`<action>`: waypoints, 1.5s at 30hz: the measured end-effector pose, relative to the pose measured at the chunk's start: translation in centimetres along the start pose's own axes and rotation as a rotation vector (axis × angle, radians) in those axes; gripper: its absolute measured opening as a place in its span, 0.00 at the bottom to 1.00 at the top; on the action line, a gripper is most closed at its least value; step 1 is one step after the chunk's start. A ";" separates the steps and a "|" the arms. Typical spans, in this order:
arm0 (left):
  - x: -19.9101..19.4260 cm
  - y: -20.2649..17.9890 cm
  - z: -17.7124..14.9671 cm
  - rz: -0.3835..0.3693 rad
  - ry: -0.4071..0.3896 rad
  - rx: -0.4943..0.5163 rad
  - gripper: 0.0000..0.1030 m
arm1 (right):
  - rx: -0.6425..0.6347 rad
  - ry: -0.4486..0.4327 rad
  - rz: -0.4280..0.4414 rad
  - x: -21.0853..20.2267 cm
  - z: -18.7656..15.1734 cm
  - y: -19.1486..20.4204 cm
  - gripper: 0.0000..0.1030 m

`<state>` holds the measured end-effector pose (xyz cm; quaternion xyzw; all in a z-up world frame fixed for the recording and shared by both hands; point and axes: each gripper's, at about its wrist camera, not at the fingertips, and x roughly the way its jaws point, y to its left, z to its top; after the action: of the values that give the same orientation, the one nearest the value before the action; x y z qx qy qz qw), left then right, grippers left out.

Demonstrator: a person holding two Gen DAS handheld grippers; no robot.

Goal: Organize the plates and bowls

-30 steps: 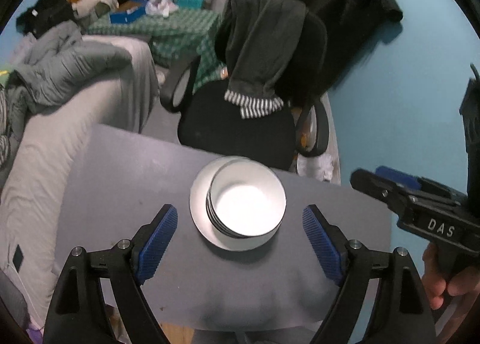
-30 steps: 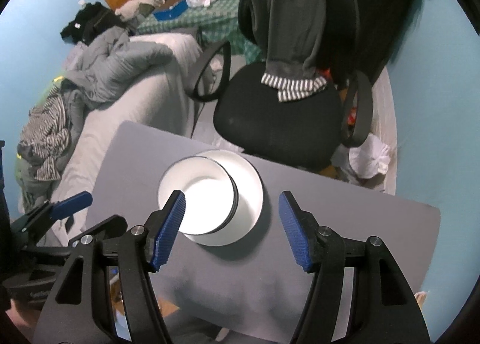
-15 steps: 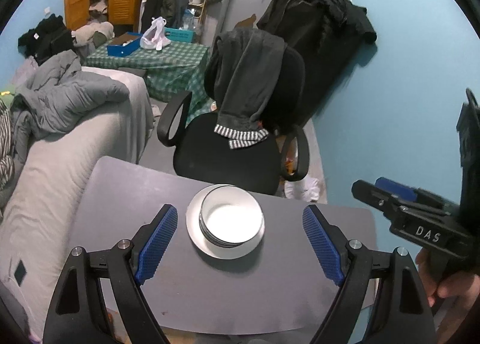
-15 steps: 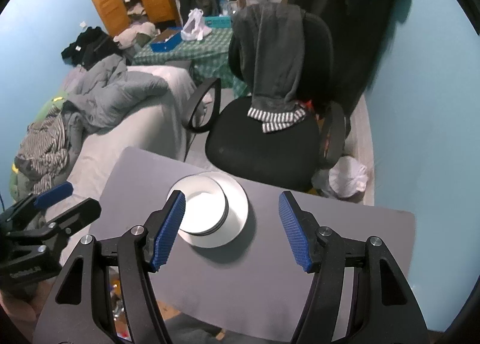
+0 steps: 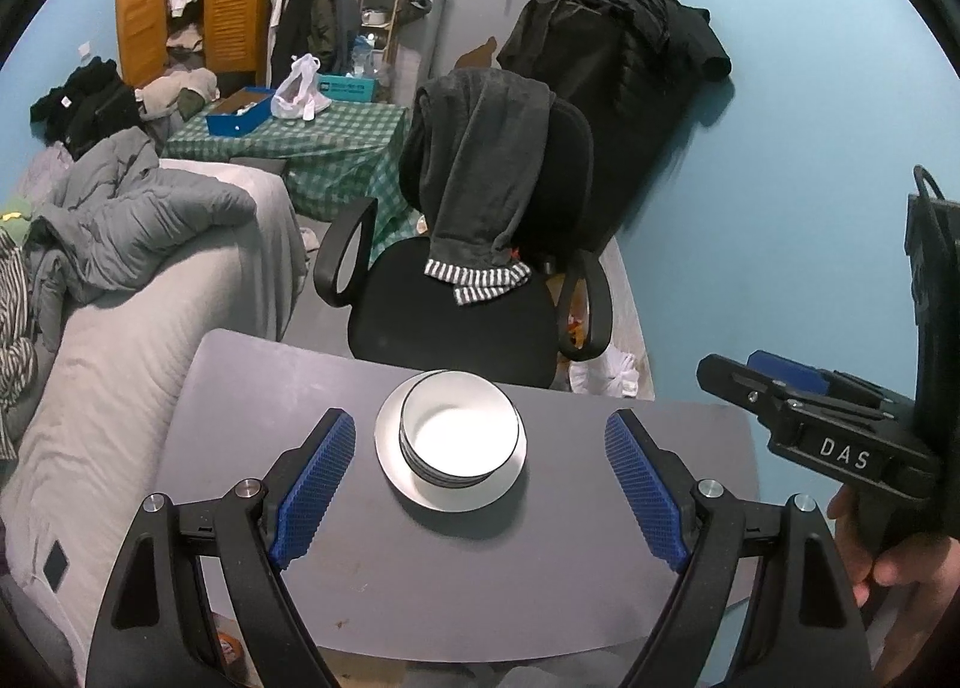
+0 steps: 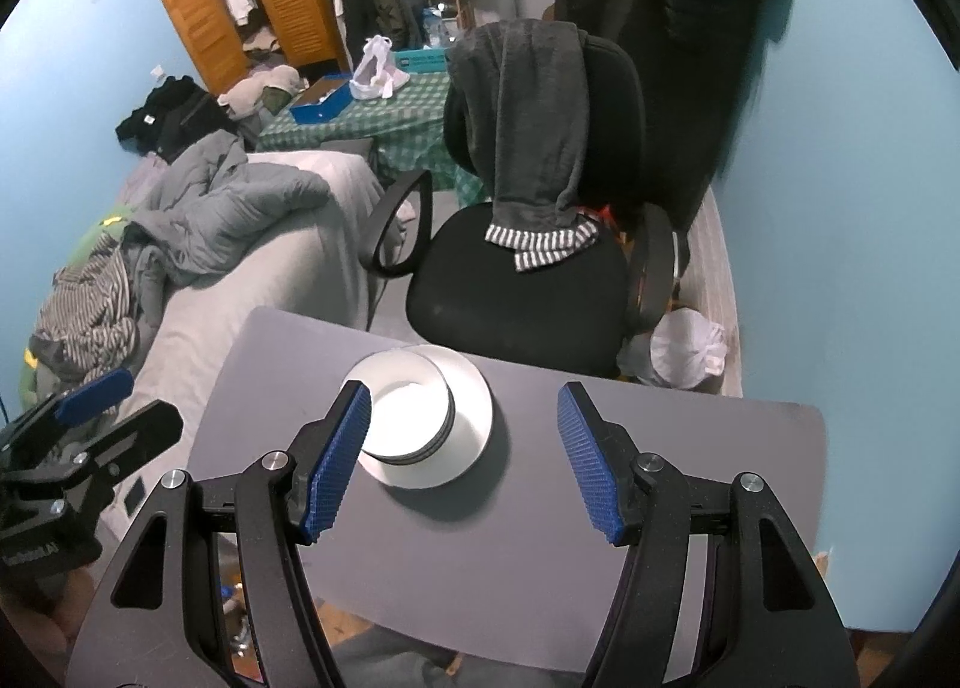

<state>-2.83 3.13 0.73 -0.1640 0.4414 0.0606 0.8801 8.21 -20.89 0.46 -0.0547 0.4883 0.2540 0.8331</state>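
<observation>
Bowls (image 5: 459,436) nested in stack, sitting on white plate (image 5: 420,493), near far edge of grey table (image 5: 540,568), just before black office chair (image 5: 456,316). Your left gripper (image 5: 480,478) hangs above table, fingers wide apart, nothing between. Your right gripper (image 6: 462,454) likewise apart and empty, to right of left one. Grey bed (image 5: 138,328) at left.

A stack of white bowls (image 5: 459,436) with thin dark rims sits upright on a white plate (image 5: 393,451), a little off-centre toward the plate's upper left edge. The top bowl is empty. In the left wrist view the stack lies just below the middle of the frame; in the right wrist view the bowls (image 6: 408,409) and plate (image 6: 471,424) sit slightly left of centre.
</observation>
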 end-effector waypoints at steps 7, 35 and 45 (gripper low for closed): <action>0.1 -0.3 -0.6 -0.011 0.012 0.006 0.84 | 0.000 0.000 0.001 -0.1 -0.1 -0.1 0.62; 0.4 -1.1 -0.8 0.020 0.014 -0.002 0.84 | -0.007 0.014 0.012 -0.3 -0.5 0.8 0.62; 0.5 -1.2 -0.7 0.028 0.023 -0.004 0.84 | -0.006 0.018 0.014 -0.2 -0.4 0.9 0.62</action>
<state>-2.76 1.73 0.20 -0.1601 0.4537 0.0716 0.8737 7.38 -20.36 0.57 -0.0563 0.4954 0.2608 0.8267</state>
